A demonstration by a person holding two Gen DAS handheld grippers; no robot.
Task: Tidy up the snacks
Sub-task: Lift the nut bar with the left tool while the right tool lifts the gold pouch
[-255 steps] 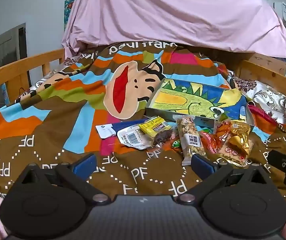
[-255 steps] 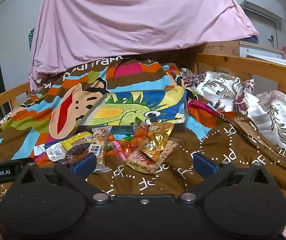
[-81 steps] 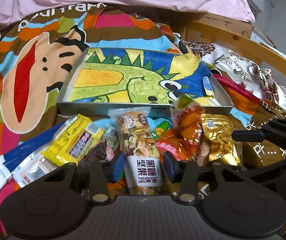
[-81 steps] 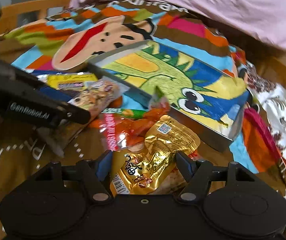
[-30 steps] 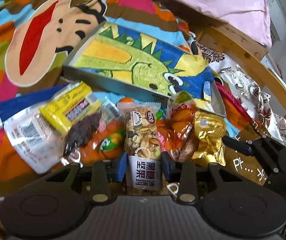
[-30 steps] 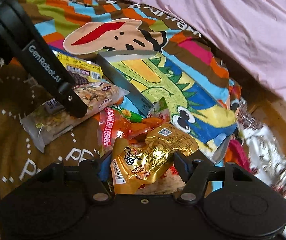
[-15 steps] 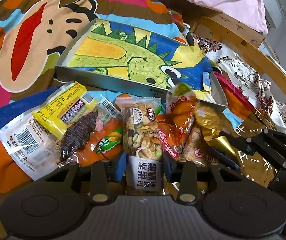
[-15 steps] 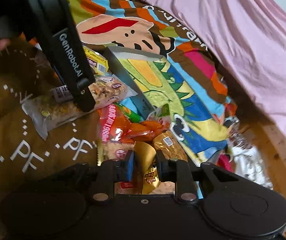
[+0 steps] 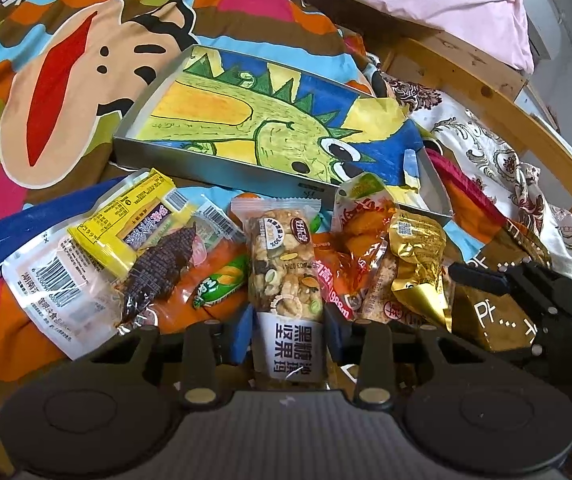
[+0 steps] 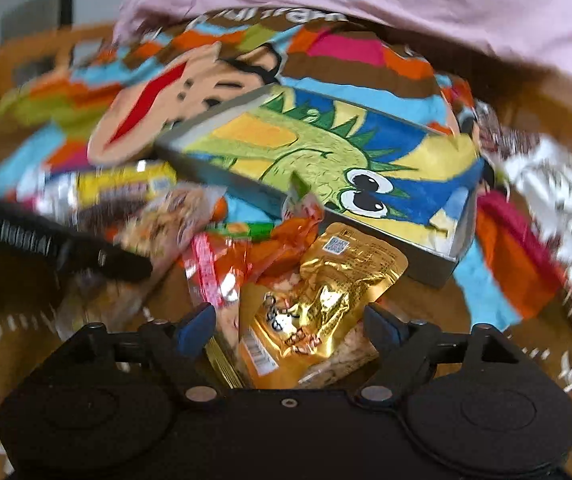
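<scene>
Progress: I judge the sorting barely begun. Every snack I can see lies on the bed, none in the box.
Box: the shallow grey box (image 9: 222, 168) with the dinosaur drawing inside lies on the bedspread (image 9: 66, 92) just behind the snack pile. It holds no snacks; only the drawing lining its bottom shows.
Left gripper: my left gripper (image 9: 286, 332) is narrowed around the lower end of the nut bar (image 9: 284, 264), its blue pads pressing the wrapper on both sides. The bar points away from me toward the box, its far end over the pile.
Right gripper: the jaws of my right gripper (image 10: 290, 324) have just been opening and now stand wide. The gold packet (image 10: 318, 300) lies between them, but the pads are clear of it, so I hold nothing there.
Snacks left: the yellow packet (image 9: 126, 216), the dark wrapped piece (image 9: 158, 272), the white packet (image 9: 54, 292), the orange bag (image 9: 362, 224) and the gold packet wait in a row in front of the box's near wall.
Next, as I judge it: lift the nut bar over the near wall into the box, then take hold of the gold packet.
Caution: the right wrist view is blurred, so fine contact there is hard to read.
</scene>
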